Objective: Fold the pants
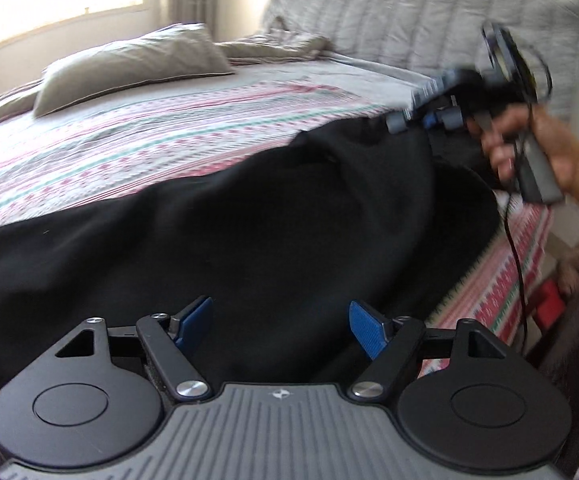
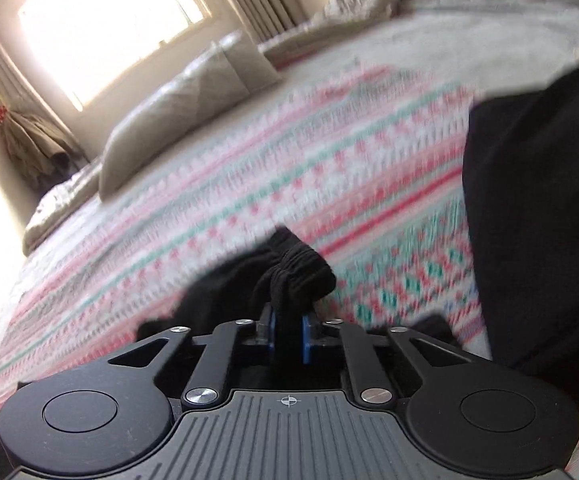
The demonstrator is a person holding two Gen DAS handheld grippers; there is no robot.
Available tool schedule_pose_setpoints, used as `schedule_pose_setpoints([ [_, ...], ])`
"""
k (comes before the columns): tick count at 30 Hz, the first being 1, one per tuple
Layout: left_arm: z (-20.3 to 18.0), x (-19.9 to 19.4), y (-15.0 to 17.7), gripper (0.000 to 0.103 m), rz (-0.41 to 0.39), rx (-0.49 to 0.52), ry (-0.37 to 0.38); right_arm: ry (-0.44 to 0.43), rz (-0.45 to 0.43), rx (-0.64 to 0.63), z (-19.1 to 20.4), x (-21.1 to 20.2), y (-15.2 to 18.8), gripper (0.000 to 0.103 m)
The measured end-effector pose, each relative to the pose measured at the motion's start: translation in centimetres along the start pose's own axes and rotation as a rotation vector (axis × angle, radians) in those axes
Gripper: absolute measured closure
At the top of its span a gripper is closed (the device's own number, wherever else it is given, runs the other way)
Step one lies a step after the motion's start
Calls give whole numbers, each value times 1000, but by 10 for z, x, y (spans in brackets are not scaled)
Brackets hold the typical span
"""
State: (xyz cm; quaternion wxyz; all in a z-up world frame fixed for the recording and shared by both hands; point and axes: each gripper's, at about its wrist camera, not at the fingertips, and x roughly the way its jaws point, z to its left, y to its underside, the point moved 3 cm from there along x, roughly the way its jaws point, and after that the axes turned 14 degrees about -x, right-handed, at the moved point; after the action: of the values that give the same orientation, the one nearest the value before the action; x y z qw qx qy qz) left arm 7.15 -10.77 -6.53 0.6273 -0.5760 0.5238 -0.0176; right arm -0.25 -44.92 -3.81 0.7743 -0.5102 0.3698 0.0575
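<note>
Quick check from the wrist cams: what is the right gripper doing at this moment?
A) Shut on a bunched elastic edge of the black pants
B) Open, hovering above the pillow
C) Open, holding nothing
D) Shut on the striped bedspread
A: the right gripper has its blue pads pinched on a gathered ribbed edge of the black pants, above the striped bedspread.

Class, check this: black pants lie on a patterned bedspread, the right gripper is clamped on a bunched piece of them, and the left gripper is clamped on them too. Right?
Not quite: the left gripper is open, its fingers apart above the black pants, as the left wrist view shows. The rest holds.

Both wrist views low over bed (image 1: pixel 169 128), facing window (image 2: pixel 101 12).
</note>
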Motion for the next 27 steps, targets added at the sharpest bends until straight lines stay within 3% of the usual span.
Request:
schedule_pose_setpoints([
  [3, -7, 2, 5, 29, 1, 55, -1, 21, -61, -22, 5, -27, -15, 95],
  [5, -10, 4, 7, 40, -14, 85, -39, 25, -106, -43, 7, -45, -25, 95],
  [6, -12, 6, 8, 52, -30, 100, -73, 23, -121, -50, 8, -53, -29, 95],
  [7, -12, 8, 7, 74, -48, 115, -112, 20, -134, -52, 9, -59, -31, 95],
  [9, -11, 9, 4, 96, -82, 134, -170, 8, -153, -54, 11, -70, -35, 95],
  [14, -2, -26, -12, 98, -222, 59, -136, 12, -161, -82, 11, -91, -32, 95],
  [16, 2, -38, -11, 98, -226, 44, -94, 11, -148, -87, 6, -99, -26, 95],
  [21, -3, -33, 7, 98, -135, 114, -56, 27, -39, -122, -5, -107, 6, 95],
  [27, -7, -13, 31, 98, -9, 203, -71, 96, 143, -180, -22, -88, 51, 95],
])
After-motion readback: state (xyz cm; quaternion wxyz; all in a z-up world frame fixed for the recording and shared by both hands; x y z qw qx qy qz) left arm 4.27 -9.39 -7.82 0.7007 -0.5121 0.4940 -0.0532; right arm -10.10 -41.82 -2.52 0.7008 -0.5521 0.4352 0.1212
